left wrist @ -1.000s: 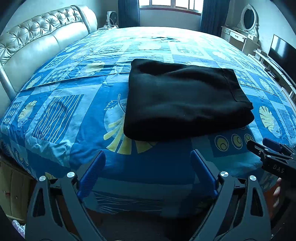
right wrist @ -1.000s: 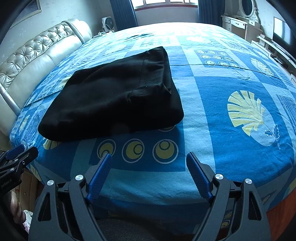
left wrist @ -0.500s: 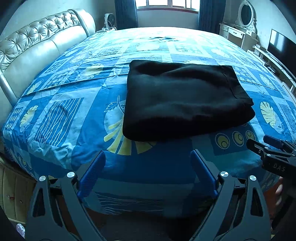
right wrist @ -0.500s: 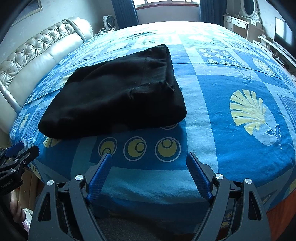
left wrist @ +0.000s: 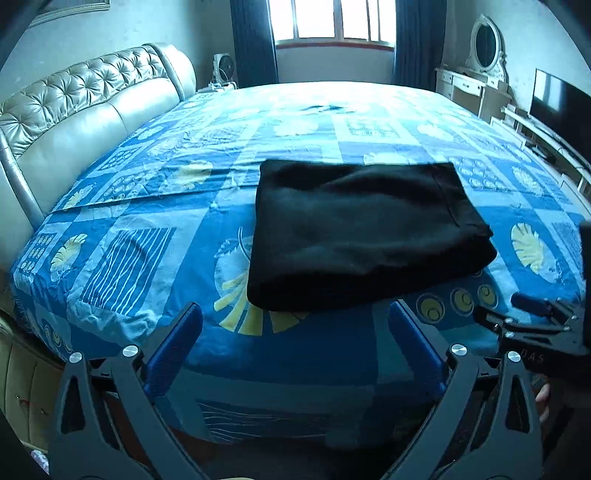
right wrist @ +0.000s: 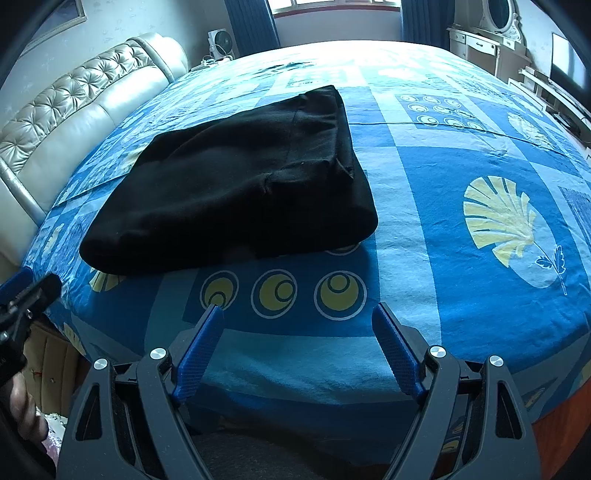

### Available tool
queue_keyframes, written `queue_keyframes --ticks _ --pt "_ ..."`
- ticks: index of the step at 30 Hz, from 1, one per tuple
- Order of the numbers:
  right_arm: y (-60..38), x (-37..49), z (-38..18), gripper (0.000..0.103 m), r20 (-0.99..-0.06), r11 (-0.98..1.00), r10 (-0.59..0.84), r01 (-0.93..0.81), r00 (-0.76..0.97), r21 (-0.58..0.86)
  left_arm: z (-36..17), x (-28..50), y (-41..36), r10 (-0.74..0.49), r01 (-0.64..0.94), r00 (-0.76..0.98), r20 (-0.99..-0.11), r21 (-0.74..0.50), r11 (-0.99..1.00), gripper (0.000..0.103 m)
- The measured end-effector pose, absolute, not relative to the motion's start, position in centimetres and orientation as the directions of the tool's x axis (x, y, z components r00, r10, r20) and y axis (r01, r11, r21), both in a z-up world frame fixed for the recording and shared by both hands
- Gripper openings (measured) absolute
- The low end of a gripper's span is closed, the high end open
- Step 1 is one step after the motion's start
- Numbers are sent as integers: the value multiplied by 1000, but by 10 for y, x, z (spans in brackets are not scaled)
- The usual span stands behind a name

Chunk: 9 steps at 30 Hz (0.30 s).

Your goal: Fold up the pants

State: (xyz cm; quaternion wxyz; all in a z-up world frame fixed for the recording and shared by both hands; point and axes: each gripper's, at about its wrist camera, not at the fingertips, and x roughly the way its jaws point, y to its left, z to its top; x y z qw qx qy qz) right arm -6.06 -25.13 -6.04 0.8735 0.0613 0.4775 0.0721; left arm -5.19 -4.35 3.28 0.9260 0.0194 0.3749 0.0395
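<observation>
The left gripper (left wrist: 295, 317) had its blue-padded fingers (left wrist: 173, 341) spread wide apart, holding nothing, and hung over the near edge of the bed (left wrist: 332, 362). The right gripper (right wrist: 297, 319) was the same: its fingers (right wrist: 395, 349) stood well apart with only the bedspread between them, at the same near edge, to the right of the left one. Each gripper showed at the side of the other's view, the right one low on the right edge in the left wrist view.

Just beyond both sets of fingers lay the black pants (left wrist: 362, 232), folded into a thick rectangle and resting flat on the blue patterned bedspread (right wrist: 443, 192), touched by neither gripper. In the right wrist view the pants (right wrist: 236, 184) sat left of centre, with a seam and pocket edge showing on top.

Further off, a padded beige headboard (left wrist: 85, 107) ran along the left side of the bed. A window (left wrist: 332, 22) with dark curtains stood at the far wall, a small fan (left wrist: 223, 68) left of it, and a dresser with an oval mirror (left wrist: 485, 46) and a dark television (left wrist: 557, 103) on the right.
</observation>
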Motion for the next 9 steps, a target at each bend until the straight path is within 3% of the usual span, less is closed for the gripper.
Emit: queue_keyframes --ticks 5,9 --pt "-260 -49 -25 81 -778 959 273 -92 566 269 71 -23 6 66 -84 757 -650 3 996 101" --pt "-270 2 16 87 -713 965 254 -124 654 230 67 38 79 189 -226 772 -607 15 974 101"
